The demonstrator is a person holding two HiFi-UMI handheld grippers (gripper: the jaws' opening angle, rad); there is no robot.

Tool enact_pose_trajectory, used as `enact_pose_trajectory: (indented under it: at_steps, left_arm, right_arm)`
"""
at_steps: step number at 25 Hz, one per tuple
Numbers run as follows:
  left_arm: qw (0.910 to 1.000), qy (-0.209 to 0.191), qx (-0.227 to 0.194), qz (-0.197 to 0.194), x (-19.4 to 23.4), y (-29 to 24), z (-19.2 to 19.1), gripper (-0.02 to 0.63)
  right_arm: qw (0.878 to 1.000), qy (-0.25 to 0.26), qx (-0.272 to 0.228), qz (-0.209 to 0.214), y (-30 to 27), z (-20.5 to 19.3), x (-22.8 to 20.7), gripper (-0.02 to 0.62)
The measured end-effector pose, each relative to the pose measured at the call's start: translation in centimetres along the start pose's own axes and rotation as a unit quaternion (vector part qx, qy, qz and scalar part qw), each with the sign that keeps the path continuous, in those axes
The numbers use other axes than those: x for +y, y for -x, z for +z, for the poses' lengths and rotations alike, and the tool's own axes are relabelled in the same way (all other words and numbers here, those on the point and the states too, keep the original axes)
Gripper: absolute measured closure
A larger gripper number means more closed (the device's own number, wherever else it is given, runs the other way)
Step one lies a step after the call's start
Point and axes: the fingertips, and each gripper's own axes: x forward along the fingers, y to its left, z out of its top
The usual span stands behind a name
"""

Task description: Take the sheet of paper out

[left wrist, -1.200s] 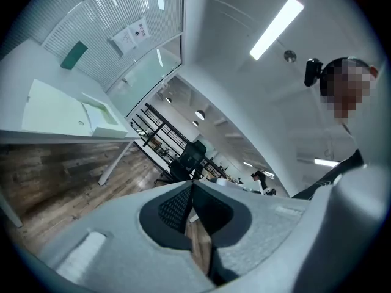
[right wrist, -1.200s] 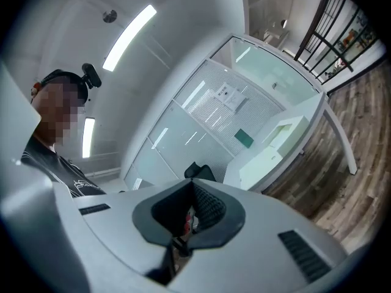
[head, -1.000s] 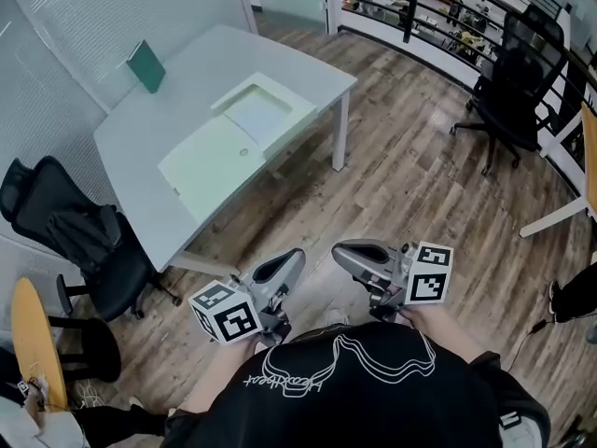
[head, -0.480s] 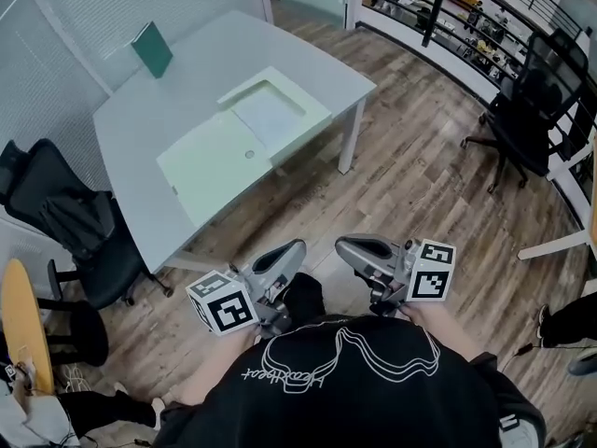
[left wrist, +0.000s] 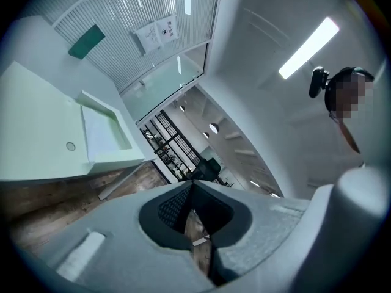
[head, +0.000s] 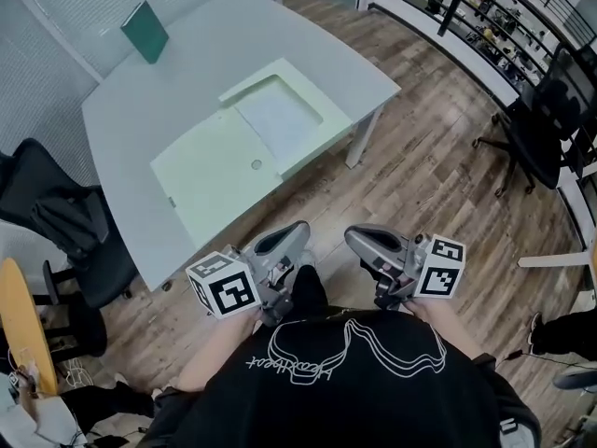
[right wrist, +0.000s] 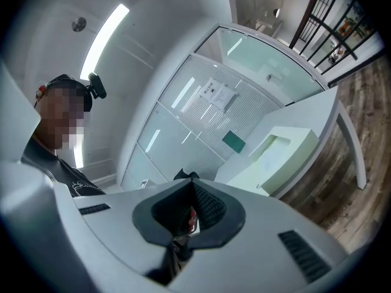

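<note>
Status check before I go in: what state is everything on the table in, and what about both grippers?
Box: open, on the table.
Lid: folded out flat beside the box.
Sheet of paper: lying flat inside the box, not yet taken out.
Green book: standing on edge at the table's far side.
Left gripper: shut, empty, short of the table.
Right gripper: shut, empty, short of the table.

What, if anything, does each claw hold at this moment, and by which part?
Nothing. The left claw and the right claw are both shut and empty, short of the table; the sheet of paper lies untouched in the open box.
</note>
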Motion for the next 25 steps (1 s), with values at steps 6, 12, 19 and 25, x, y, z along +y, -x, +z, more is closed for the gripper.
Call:
enact_pose_trajectory:
  at_steps: [6,12,19,25]
  left_arm:
    - [0.9997,0.017,-0.009,0.017,5.4,-1.4,5.4,0.592]
    - [0.9979,0.029,-0.016,0.056,11.6,-1.9,9.8,0.589]
    - [0.9961,0.039,-0.006,0.079,17.1,-3.1,12.6,0.516]
    - [0.9914,0.032,0.019,0.125,21.9,-4.2,12.4,0.469]
  right_arm:
    - [1.000,-0.021,0.005,-0.003,-4.6,2.8,-4.8,0.588]
    - [0.999,-0.030,0.014,-0.015,-8.3,5.1,-8.3,0.588]
    - [0.999,-0.036,0.021,-0.021,-11.8,6.8,-11.3,0.588]
    - [0.999,-0.025,0.018,-0.021,-12.8,8.6,-12.7,0.588]
